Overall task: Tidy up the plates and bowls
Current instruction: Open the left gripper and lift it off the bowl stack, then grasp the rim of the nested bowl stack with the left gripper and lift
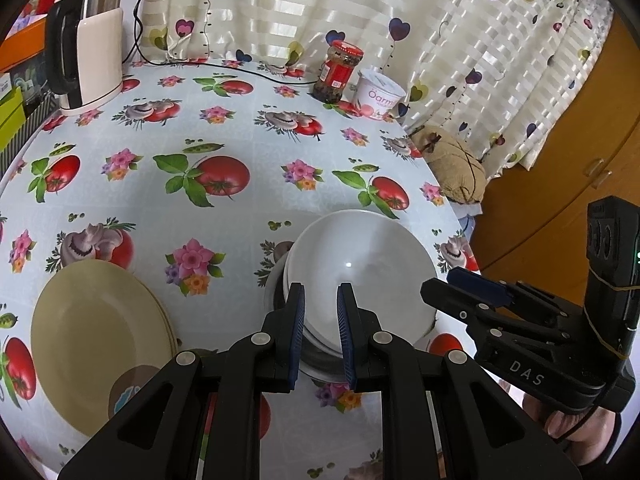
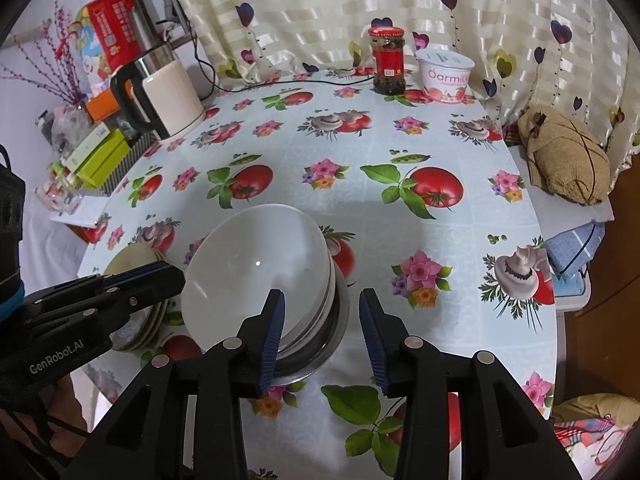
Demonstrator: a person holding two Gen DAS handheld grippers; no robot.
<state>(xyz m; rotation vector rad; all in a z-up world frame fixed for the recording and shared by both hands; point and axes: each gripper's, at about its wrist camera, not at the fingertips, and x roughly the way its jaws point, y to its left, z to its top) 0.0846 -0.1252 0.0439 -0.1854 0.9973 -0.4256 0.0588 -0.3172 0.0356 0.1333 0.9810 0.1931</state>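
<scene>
We hover both grippers, left [image 1: 321, 334] and right [image 2: 322, 338], jaws spread and empty, near the stacked bowls [image 2: 256, 276], plates [image 1: 96, 336] left, sorting by kind.

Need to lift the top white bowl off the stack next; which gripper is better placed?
Probably the left gripper: its open fingers straddle the near rim of the top white bowl. The right gripper is open too, but only one finger overlaps the stack, with the other over tablecloth.

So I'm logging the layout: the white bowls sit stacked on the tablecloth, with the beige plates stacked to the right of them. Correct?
Not quite. The beige plates are stacked to the left of the white bowls, not the right. The left wrist view shows it; the bowls are stacked on the tablecloth as you say.
</scene>
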